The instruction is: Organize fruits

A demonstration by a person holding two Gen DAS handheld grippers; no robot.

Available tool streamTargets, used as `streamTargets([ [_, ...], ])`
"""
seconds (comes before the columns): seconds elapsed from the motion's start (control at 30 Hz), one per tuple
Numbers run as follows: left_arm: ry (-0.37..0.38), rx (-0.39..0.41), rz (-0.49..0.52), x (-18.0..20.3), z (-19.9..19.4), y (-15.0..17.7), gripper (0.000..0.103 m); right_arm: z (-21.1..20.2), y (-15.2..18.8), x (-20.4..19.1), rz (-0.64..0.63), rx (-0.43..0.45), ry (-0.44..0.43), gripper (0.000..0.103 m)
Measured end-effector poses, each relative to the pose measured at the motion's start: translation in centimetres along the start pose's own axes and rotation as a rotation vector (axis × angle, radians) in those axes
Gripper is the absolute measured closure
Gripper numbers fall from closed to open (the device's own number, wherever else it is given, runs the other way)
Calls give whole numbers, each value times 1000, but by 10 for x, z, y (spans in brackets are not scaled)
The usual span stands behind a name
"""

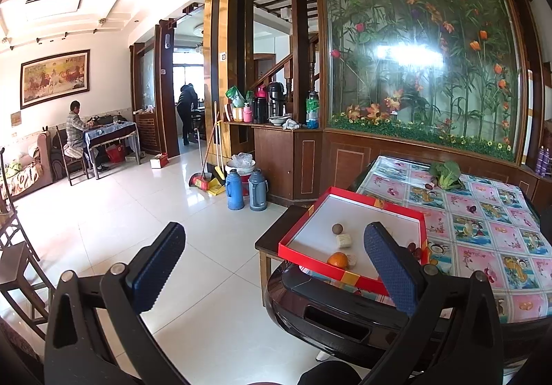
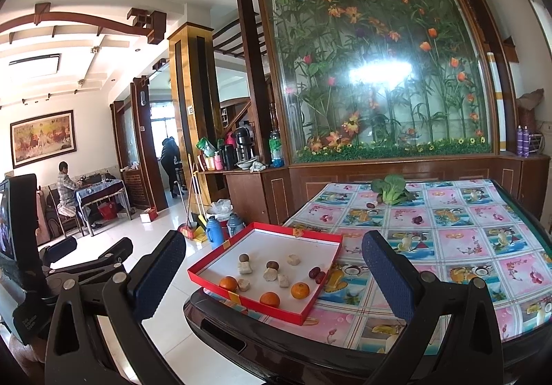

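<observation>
A red box lid with a white floor (image 2: 207, 272) (image 1: 348, 193) sits at the table's near left corner. In it lie three oranges (image 2: 269, 298), two brown round fruits (image 2: 272, 265), two red dates (image 2: 314, 272) and several pale chunks (image 2: 244, 267). My right gripper (image 2: 276, 267) is open and empty, held in front of the table. My left gripper (image 1: 272, 253) is open and empty, left of the table over the floor. The left gripper also shows at the left of the right wrist view (image 2: 86, 250).
The table (image 2: 448, 247) has a pink and blue patterned cloth. A green leafy vegetable (image 2: 391, 191) and small dark fruits (image 2: 371, 204) lie at its far side. A wooden cabinet with a flower glass panel (image 2: 379, 74) stands behind. Thermos flasks (image 1: 235, 190) stand on the tiled floor.
</observation>
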State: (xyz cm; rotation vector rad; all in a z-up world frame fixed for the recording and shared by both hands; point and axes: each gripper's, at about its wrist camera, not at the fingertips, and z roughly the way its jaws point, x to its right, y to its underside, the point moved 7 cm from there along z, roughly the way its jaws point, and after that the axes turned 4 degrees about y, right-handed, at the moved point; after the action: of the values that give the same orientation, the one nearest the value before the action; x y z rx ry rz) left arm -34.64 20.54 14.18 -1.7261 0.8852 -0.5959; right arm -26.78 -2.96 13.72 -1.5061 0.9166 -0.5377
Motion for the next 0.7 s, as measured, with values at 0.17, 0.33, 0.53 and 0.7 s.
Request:
streamTargets([
  [0.17,-3,1,4,-2,-1,1,0,0,1,1,2,-3,-2,1],
  [0.33,0,-2,13,-3,-2,2,0,0,0,1,2,2,3,1],
  [0.53,6,-8,17,-4,0,4,0,-1,6,8,16,-2,13,1],
  [0.7,17,-19,22,-3,1,10,0,-1,11,10,12,-12,21,1],
])
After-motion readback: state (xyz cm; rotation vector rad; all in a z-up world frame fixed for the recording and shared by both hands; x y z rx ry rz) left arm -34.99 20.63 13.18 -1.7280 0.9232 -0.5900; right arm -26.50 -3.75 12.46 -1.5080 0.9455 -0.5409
